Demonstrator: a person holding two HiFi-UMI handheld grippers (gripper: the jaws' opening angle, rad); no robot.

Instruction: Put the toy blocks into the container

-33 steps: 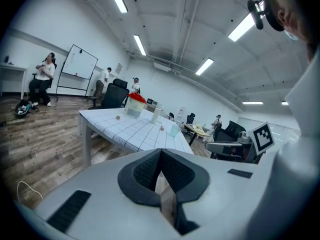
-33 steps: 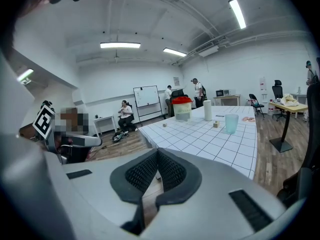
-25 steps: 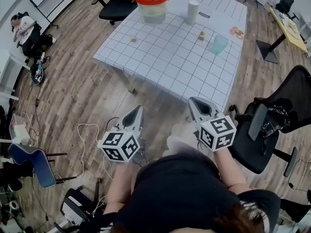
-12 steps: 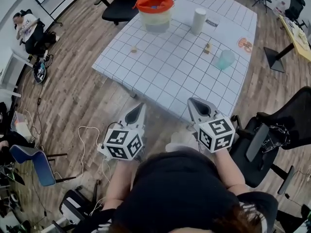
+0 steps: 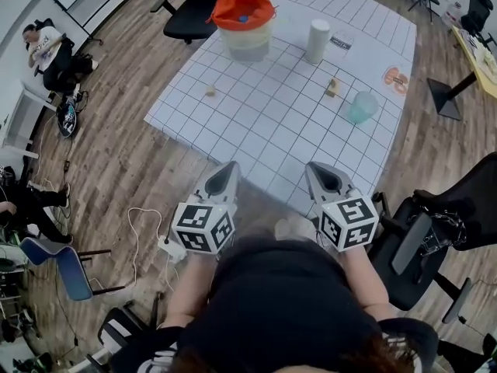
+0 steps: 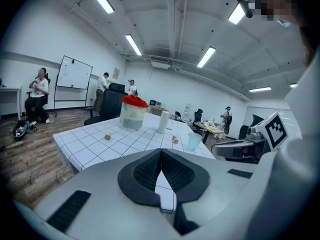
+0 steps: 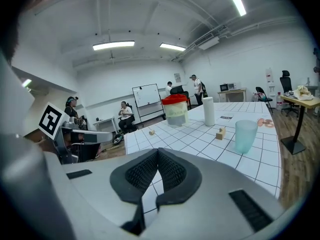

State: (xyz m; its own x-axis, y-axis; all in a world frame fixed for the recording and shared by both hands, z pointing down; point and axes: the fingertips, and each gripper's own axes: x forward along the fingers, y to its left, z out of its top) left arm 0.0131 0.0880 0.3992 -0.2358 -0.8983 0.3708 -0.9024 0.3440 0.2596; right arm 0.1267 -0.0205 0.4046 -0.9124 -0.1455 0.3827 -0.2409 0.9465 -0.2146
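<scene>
Evidently approaching; left hand-held gripper (image 5: 230,166) and right hand-held gripper (image 5: 315,168) are closed, empty, well short of the orange-lidded clear plastic container (image 5: 247,42). Next, likely: open over a small wooden toy block (image 5: 210,92) near it.

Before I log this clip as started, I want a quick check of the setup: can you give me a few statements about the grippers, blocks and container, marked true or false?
1. The left gripper and right gripper are both shut and empty. True.
2. The container's lid is off. False: the red lid sits on the container.
3. A wooden block lies on the table, apart from the container. True.
4. The teal cup lies tipped over. False: the teal cup stands upright.
</scene>
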